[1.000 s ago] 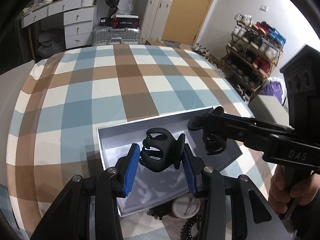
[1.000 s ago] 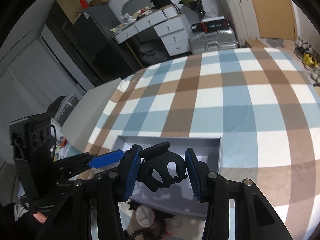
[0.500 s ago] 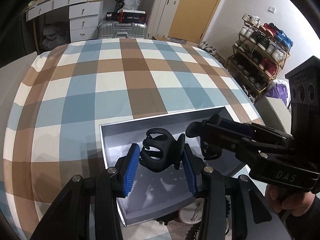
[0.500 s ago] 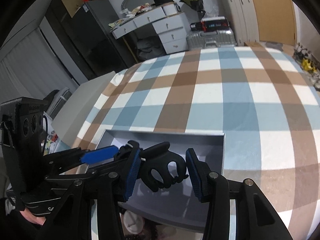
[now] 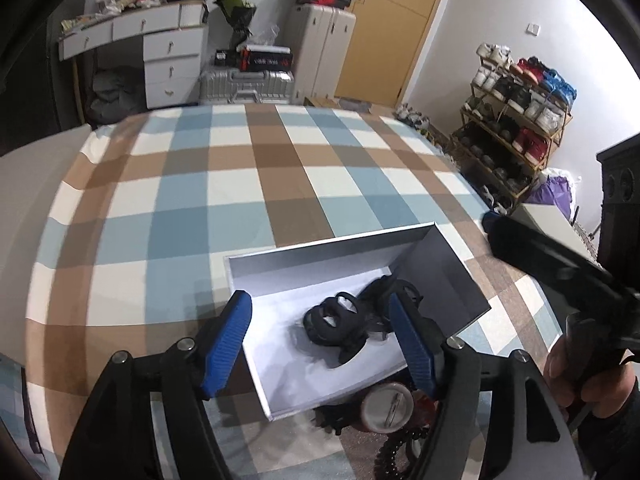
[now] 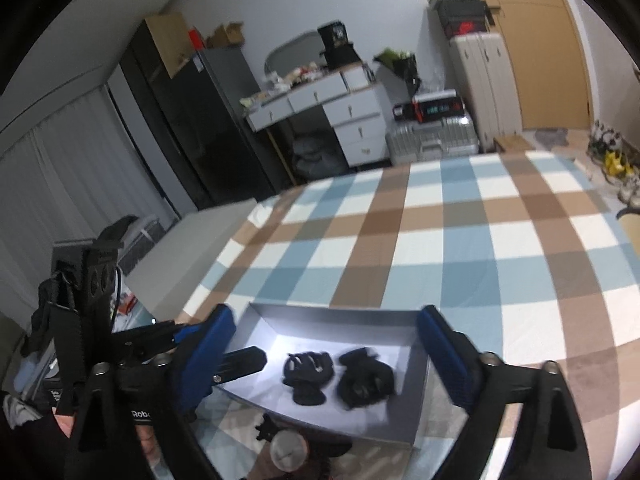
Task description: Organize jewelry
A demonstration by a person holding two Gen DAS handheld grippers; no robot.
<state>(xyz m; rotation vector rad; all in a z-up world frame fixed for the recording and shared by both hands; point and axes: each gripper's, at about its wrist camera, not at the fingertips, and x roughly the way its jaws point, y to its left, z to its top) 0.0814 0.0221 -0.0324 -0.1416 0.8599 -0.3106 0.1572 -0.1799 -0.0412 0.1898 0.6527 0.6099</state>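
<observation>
Two black claw hair clips lie side by side on the floor of the open grey-white box. In the left wrist view one clip rests below my left gripper. The other clip is partly hidden behind a blue pad. The left jaws are opening and nothing is pressed between the pads. In the right wrist view both clips lie in the box under my right gripper. Its jaws are opening wide and hold nothing.
The box sits on a blue, brown and white checked cloth. A round white-capped item and a dark beaded bracelet lie just in front of the box. A person's hand holds the right gripper's handle. Furniture and a shoe rack stand beyond.
Both grippers have let go of their black clips, which dropped into the box. Both pairs of jaws stand much wider, and the right gripper has drawn back from over the box.
</observation>
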